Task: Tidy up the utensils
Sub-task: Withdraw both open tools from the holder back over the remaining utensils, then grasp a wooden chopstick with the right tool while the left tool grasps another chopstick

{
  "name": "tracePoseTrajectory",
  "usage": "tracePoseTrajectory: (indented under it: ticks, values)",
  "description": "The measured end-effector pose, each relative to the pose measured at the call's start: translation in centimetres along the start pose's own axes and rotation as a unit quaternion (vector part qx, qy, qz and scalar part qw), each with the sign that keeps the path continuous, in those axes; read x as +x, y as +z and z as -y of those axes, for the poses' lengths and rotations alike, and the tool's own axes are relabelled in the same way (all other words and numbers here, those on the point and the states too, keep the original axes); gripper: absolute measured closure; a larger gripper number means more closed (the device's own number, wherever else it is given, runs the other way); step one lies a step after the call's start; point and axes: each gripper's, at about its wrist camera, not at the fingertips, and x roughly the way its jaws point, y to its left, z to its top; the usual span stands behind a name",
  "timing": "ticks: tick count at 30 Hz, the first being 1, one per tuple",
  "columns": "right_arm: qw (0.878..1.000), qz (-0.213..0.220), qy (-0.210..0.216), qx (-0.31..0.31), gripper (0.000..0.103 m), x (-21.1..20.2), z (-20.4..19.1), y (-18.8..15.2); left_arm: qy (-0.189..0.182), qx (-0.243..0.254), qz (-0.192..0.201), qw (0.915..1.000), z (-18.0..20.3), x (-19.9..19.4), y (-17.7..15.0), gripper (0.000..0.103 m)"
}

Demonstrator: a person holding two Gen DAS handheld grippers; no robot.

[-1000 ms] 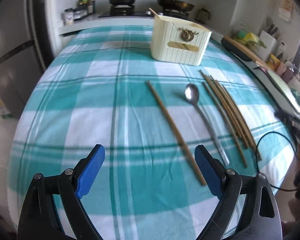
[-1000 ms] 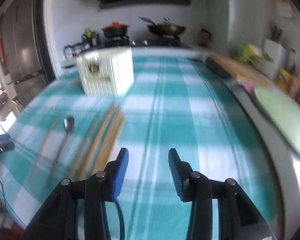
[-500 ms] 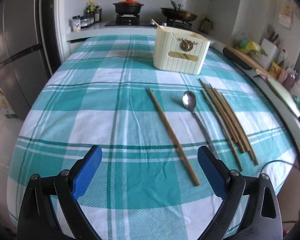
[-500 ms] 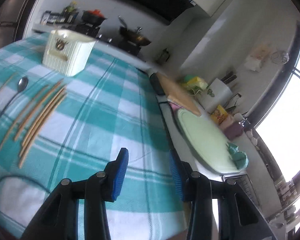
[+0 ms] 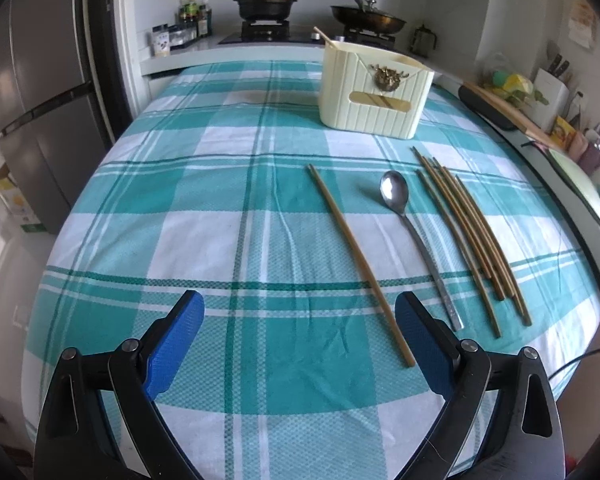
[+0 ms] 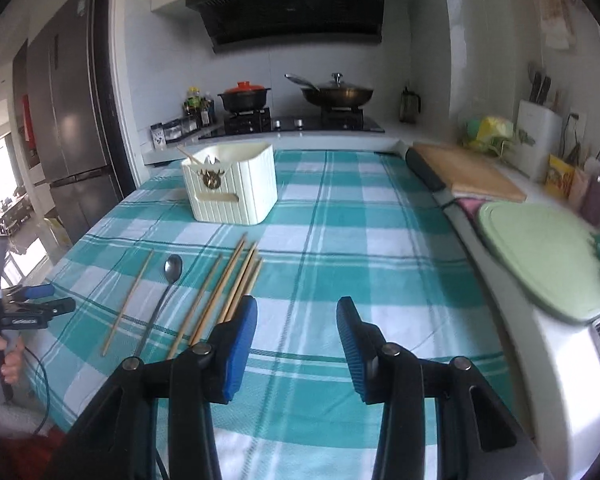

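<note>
Right gripper [image 6: 296,340]: swung back from the counter toward the chopstick bundle [image 6: 228,292], jaws parted, empty. Left gripper [image 5: 300,344]: steady, spread wide, empty. Spoon [image 5: 396,196] and single chopstick [image 5: 356,256] unpicked; holder [image 5: 374,90] awaits.

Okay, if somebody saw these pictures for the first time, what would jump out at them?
Probably the teal checked tablecloth, with a spoon lying between a single chopstick and a bundle of chopsticks. Behind them stands a cream ribbed holder. Up close, both blue-padded tools, left tool and right tool, are open and empty.
</note>
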Motion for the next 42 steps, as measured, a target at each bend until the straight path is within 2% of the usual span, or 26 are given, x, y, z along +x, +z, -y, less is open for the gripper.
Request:
tracePoseTrajectory:
  ticks: [1, 3, 5, 6, 9, 11, 14, 15, 18, 20, 22, 27, 31, 36, 42]
  values:
    - [1.000, -0.002, -0.005, -0.013, 0.061, -1.0, 0.5, -0.1, -0.001, 0.002, 0.000, 1.0000, 0.0, 0.0, 0.0, 0.006]
    - [0.996, -0.003, -0.060, -0.070, 0.061, -3.8, 1.8, 0.9, -0.001, 0.008, 0.002, 1.0000, 0.2, 0.1, 0.2, 0.006]
    - [0.987, -0.010, -0.116, -0.114, 0.061, -5.0, 2.3, 1.8, -0.001, 0.014, 0.003, 0.9999, 0.5, 0.4, 0.4, 0.006]
    - [0.977, -0.032, -0.152, -0.148, 0.060, -5.1, 2.6, 2.3, -0.003, 0.015, 0.002, 0.9999, 0.7, 0.8, 0.5, 0.005]
    - [0.955, -0.103, -0.184, -0.208, 0.053, -2.0, 2.0, 1.6, -0.008, 0.019, -0.003, 0.9998, 1.5, 1.9, 0.9, 0.005]
    - [0.956, -0.125, -0.163, -0.209, 0.053, 0.6, 1.5, 0.5, -0.010, 0.023, -0.006, 0.9997, 2.1, 2.6, 1.2, 0.005]
    - [0.978, -0.151, -0.058, -0.133, 0.055, 5.5, -0.1, -1.3, -0.009, 0.022, -0.019, 0.9995, 2.6, 3.9, 1.5, 0.005]
    - [0.984, -0.153, -0.016, -0.091, 0.055, 7.5, -1.0, -1.8, -0.008, 0.019, -0.023, 0.9995, 2.6, 4.2, 1.6, 0.005]
    - [0.988, -0.148, 0.037, -0.026, 0.055, 11.1, -3.3, -2.6, 0.003, 0.006, -0.032, 0.9995, 2.5, 5.2, 1.8, 0.005]
    - [0.988, -0.145, 0.058, 0.007, 0.059, 12.9, -4.6, -2.7, 0.008, 0.003, -0.031, 0.9995, 2.6, 5.6, 1.9, 0.005]
    - [0.987, -0.144, 0.069, 0.023, 0.061, 14.1, -5.6, -2.5, 0.018, 0.005, -0.034, 0.9993, 2.8, 6.0, 1.9, 0.005]
    - [0.984, -0.162, 0.071, 0.029, 0.076, 16.8, -7.2, -2.6, 0.030, 0.013, -0.042, 0.9986, 3.3, 6.9, 1.8, 0.005]
    - [0.979, -0.180, 0.087, 0.028, 0.077, 17.4, -7.7, -3.1, 0.037, 0.027, -0.053, 0.9975, 4.0, 7.5, 1.2, 0.005]
    - [0.981, -0.183, 0.069, 0.007, 0.091, 17.5, -8.2, -3.3, 0.049, 0.054, -0.055, 0.9958, 4.4, 7.7, 0.5, 0.006]
    - [0.982, -0.182, 0.056, 0.019, 0.091, 17.2, -7.4, -3.2, 0.057, 0.053, -0.061, 0.9951, 2.8, 7.1, 0.1, 0.006]
